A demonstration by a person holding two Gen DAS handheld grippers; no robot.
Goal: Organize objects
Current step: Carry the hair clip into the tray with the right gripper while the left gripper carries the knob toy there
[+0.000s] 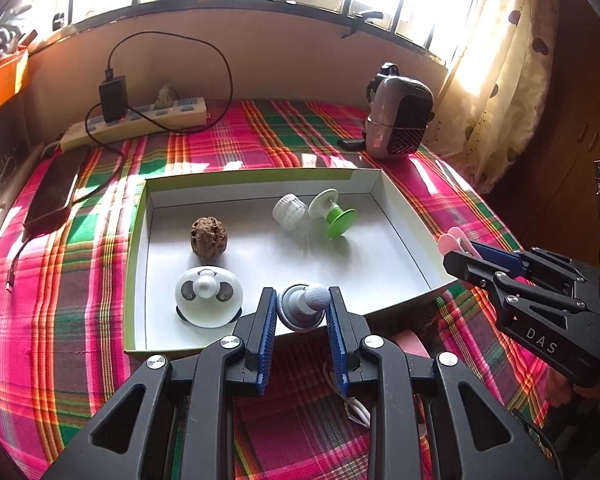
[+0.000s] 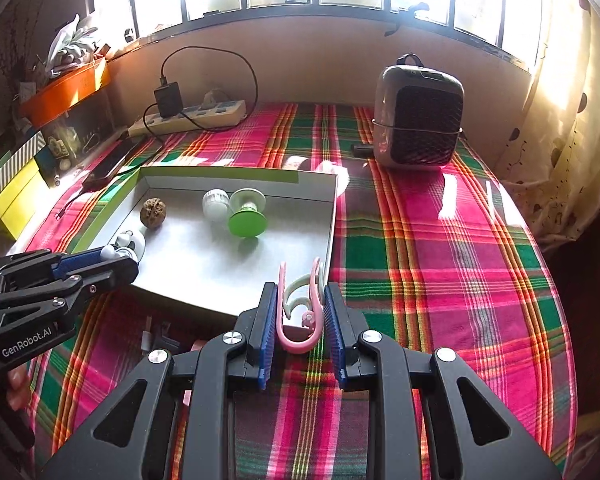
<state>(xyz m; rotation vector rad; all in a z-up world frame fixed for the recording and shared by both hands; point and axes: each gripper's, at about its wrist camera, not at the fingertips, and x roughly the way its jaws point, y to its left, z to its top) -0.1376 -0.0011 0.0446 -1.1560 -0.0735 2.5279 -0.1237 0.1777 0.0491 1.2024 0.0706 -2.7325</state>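
A small grey knob-shaped piece [image 1: 301, 307] with a mesh-textured round head is clamped between the pads of the left gripper [image 1: 302, 312] over the near edge of the shallow white tray [image 1: 404, 216]; it is judged light and rigid, the rounded head likely to slip, so the stem is the better purchase. A pink U-shaped clip [image 2: 300, 312] is pinched across its two arms by the right gripper [image 2: 300, 314] at the tray's near right corner; it is judged light, springy plastic, best held near the bend.
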